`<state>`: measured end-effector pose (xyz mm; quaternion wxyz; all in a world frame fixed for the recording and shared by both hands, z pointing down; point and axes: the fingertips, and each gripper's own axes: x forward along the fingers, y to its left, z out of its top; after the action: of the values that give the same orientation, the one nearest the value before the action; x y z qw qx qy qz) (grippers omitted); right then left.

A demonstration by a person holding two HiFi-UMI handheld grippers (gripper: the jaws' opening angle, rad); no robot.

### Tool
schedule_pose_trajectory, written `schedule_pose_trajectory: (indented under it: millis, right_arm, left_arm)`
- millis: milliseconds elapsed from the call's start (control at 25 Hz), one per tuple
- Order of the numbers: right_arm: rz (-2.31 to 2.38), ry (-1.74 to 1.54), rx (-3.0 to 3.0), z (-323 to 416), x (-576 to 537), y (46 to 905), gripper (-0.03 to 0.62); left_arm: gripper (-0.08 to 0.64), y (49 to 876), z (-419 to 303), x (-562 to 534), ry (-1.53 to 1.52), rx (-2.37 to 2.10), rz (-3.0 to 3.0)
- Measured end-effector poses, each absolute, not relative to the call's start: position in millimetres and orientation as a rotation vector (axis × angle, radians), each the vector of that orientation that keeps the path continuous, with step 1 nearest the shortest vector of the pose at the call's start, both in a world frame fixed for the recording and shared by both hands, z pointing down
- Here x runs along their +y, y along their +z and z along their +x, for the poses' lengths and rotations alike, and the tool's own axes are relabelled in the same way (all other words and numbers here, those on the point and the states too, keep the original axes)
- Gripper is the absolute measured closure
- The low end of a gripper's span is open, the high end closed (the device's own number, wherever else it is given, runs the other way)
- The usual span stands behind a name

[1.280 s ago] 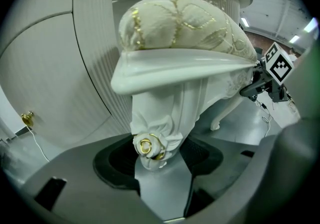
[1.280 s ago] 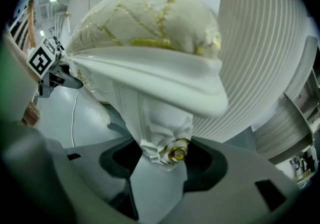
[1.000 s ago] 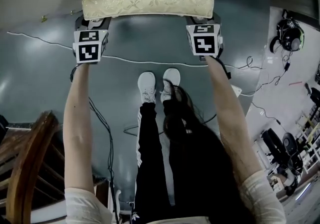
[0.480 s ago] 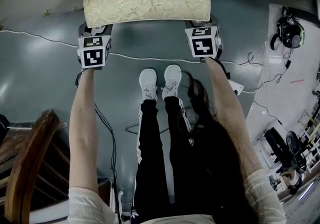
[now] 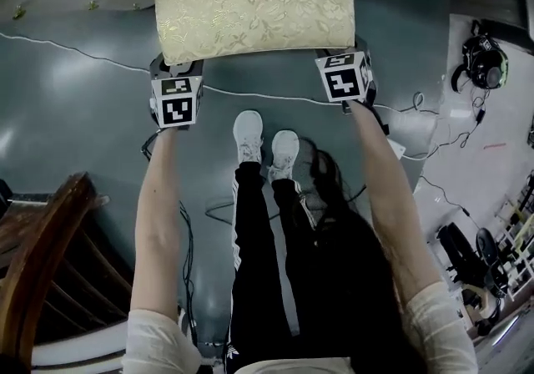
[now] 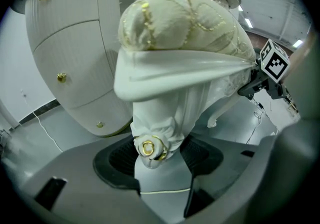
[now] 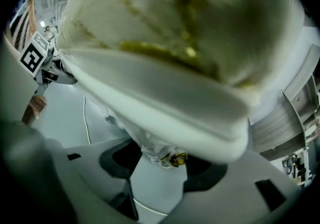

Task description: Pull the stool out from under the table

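My shoes [image 5: 248,134] now stand staggered on the grey floor [image 5: 83,130], one a step behind the other, where a second ago they were side by side. I have backed up, and the stool [image 5: 254,1] has come with me.

My left claw [image 6: 159,165] is clamped on the stool's near left leg [image 6: 160,118]. Its dark pads press either side of the white carved post, just behind the gold rosette. My right claw [image 7: 162,163] grips the near right leg [image 7: 150,145] the same way. Both stand fairly wide, since the legs are thick, and both are holding firm.

From above, far more of the gold-patterned cushion shows than a moment ago. Its near edge has come toward me and slants slightly, the left corner closer in. The left claw has also swung inward.

Beyond the seat, the table's [image 6: 65,58] white drawer fronts with small gold knobs stand close behind the stool's left side. A thin cable [image 5: 75,51] crosses the floor in front of them.

I judge that the stool is now mostly out from under the table. Whether its far edge has cleared I cannot tell, because the frame cuts it off. A little more backing up should finish the job, and the cable needs watching as the legs pass it.
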<state>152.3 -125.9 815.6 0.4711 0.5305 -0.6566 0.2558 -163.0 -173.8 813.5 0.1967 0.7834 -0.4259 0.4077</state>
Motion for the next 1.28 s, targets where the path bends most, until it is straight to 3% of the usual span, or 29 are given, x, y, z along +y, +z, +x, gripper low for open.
schedule_pose_trajectory:
  millis: [1040,1280]
  right_arm:
    - [1.322,0.696,-1.570,141.0,-102.2,776.8,0.331]
    - [1.297,0.690,-1.564,144.6,-56.8,794.1,0.331]
  left_arm:
    - [0.290,770.5,-172.5,-166.2,1.214,-1.129,2.177]
    - [0.290,790.1,-169.2,-116.3,1.219,-1.103,2.167]
